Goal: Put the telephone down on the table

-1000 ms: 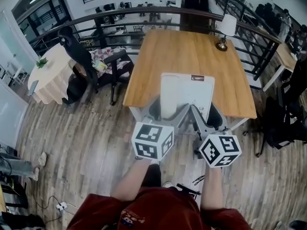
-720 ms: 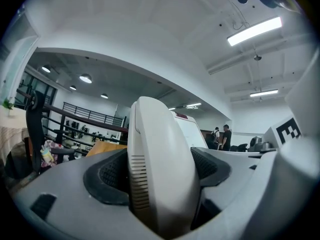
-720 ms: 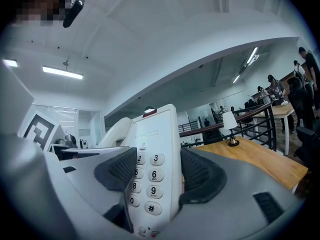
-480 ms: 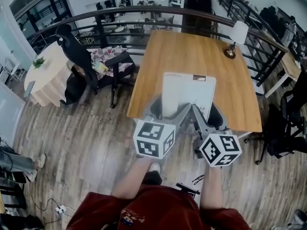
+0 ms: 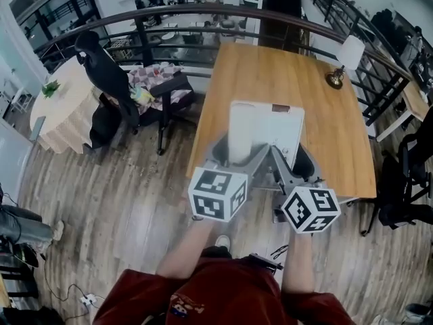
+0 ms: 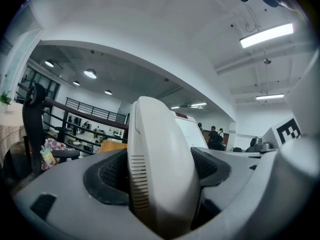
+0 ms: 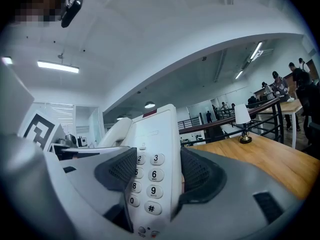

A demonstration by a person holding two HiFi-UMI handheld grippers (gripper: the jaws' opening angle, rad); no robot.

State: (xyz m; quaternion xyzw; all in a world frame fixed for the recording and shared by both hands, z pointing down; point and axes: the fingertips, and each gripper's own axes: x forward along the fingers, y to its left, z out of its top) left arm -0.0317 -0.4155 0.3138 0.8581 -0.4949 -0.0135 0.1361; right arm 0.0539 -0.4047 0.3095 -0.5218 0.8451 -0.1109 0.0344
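Note:
A white telephone (image 5: 265, 128) with its handset on the left side hangs over the near end of the wooden table (image 5: 284, 66). Both grippers hold it from the near side. My left gripper (image 5: 238, 156) is shut on the handset side; in the left gripper view the handset (image 6: 160, 154) fills the gap between the dark pads (image 6: 112, 176). My right gripper (image 5: 287, 161) is shut on the keypad side, and the number keys (image 7: 150, 176) sit between its pads (image 7: 197, 176). The telephone's underside is hidden.
A small lamp (image 5: 345, 58) stands at the table's far right corner. A black chair (image 5: 166, 90) stands left of the table, and a round cloth-covered table (image 5: 64, 110) further left. A railing (image 5: 203, 15) runs behind. Another black chair (image 5: 399, 181) is at the right.
Both grippers and the telephone have moved forward, further over the table's near end. The hold on the telephone is unchanged.

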